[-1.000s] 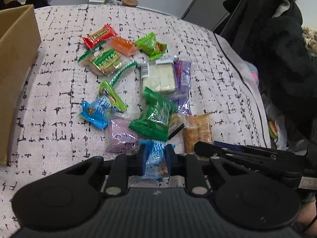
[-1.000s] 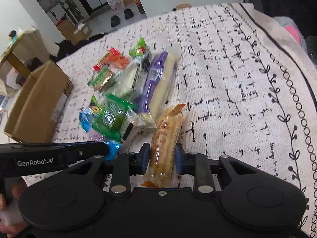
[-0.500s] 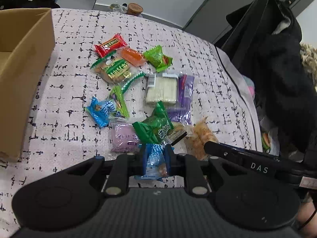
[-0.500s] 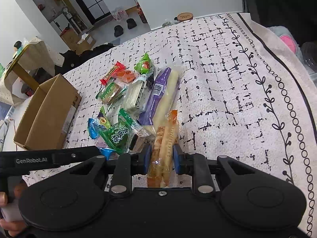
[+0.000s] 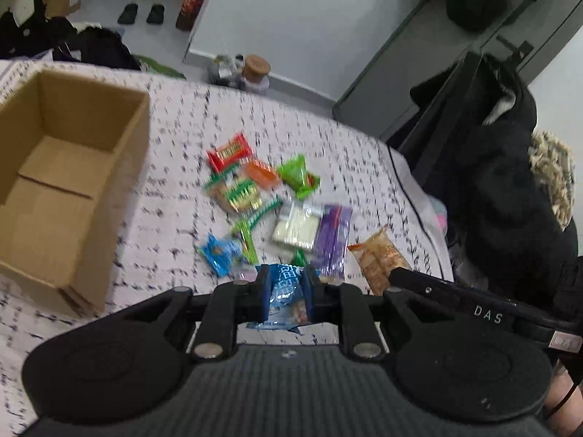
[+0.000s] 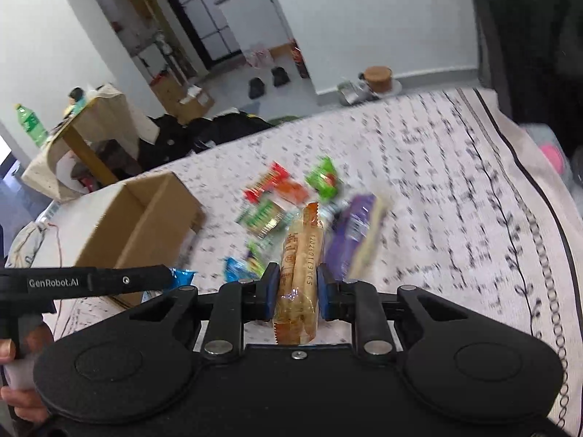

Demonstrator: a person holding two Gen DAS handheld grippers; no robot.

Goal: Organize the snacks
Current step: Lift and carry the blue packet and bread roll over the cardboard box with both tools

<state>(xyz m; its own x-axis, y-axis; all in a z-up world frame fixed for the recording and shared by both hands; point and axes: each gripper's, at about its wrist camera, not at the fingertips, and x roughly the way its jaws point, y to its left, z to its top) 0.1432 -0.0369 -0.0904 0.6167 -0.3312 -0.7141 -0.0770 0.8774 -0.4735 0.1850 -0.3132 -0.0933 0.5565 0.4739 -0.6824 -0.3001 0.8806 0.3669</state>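
Observation:
My left gripper (image 5: pixel 285 293) is shut on a blue snack packet (image 5: pixel 286 296) and holds it above the bed. My right gripper (image 6: pixel 298 289) is shut on an orange cracker pack (image 6: pixel 300 266), also lifted; that pack shows in the left wrist view (image 5: pixel 377 258). An open, empty cardboard box (image 5: pixel 62 185) stands at the left, also seen in the right wrist view (image 6: pixel 142 225). Loose snacks lie on the patterned bedspread (image 5: pixel 175 167): a red bar (image 5: pixel 229 153), a green packet (image 5: pixel 297 174), a purple pack (image 5: pixel 331 236), a second blue packet (image 5: pixel 220 253).
The bedspread (image 6: pixel 455 189) ends at a bordered right edge. Dark coats (image 5: pixel 510 167) hang to the right. A jar with a cork lid (image 5: pixel 255 69) stands past the far edge. Shoes (image 6: pixel 266 80) and boxes sit on the floor beyond.
Both grippers have risen and tilted up with their packets, so the snack pile looks farther off and the box's inside has come into view.

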